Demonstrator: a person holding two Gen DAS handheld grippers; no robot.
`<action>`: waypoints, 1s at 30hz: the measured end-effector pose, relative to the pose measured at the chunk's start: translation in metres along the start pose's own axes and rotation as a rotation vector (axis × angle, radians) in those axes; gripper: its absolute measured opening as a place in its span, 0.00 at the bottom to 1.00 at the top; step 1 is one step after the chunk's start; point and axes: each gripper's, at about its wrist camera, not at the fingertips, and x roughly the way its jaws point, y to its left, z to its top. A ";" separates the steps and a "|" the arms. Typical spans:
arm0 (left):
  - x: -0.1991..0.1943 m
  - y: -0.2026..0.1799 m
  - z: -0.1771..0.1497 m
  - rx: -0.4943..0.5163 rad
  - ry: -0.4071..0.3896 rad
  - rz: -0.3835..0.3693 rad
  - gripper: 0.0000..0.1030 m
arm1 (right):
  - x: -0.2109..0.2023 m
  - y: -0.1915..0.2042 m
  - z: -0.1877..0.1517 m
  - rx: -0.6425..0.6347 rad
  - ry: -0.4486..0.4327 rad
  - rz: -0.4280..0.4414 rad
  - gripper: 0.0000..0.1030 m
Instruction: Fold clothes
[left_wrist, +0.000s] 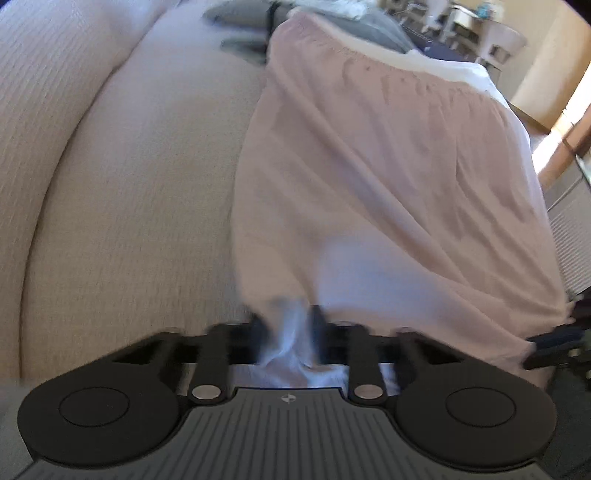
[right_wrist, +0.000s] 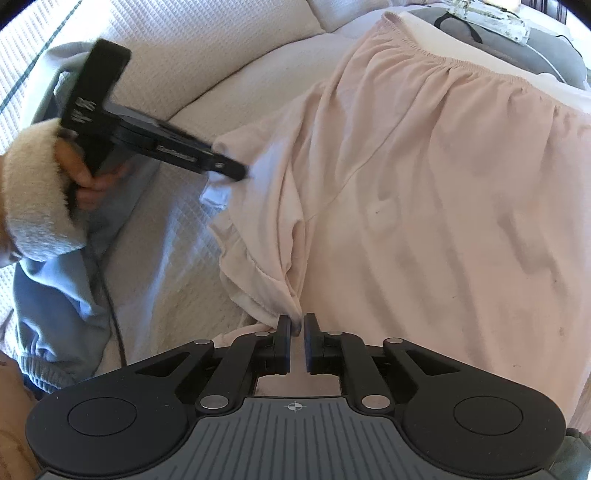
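A: Pinched cloth is seen closest in both wrist views. What is being held, and why?

B: 2 bunches along the near end of the pink garment (right_wrist: 424, 192) are gripped. The right gripper (right_wrist: 296, 325) is closed narrowly on a gathered fold, and the left gripper (left_wrist: 286, 325) is closed on a pale bunch of the same garment. The left hand (right_wrist: 85, 177) is seen holding its tool from the side, and the 2 grips are kept apart, likely so the end can be lifted evenly and carried over.

A: Where is the garment laid?

B: It is spread on the cream bedcover (right_wrist: 207, 66), beside a blue garment (right_wrist: 48, 295) left at the edge.

A: Which way does it run?

B: Its long axis is judged to run away from the grippers, with the gathered elastic band (right_wrist: 461, 66) at the far end, near grey clothing (left_wrist: 384, 26).
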 end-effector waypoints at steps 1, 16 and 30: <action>-0.006 0.002 -0.002 -0.027 0.022 0.003 0.09 | -0.001 0.001 0.001 -0.001 -0.004 0.010 0.10; -0.027 0.017 0.001 0.105 0.138 0.409 0.41 | 0.030 0.049 0.018 -0.047 0.061 0.181 0.11; -0.086 0.006 -0.007 -0.023 -0.037 0.312 0.81 | 0.037 0.059 0.033 -0.164 0.029 0.120 0.26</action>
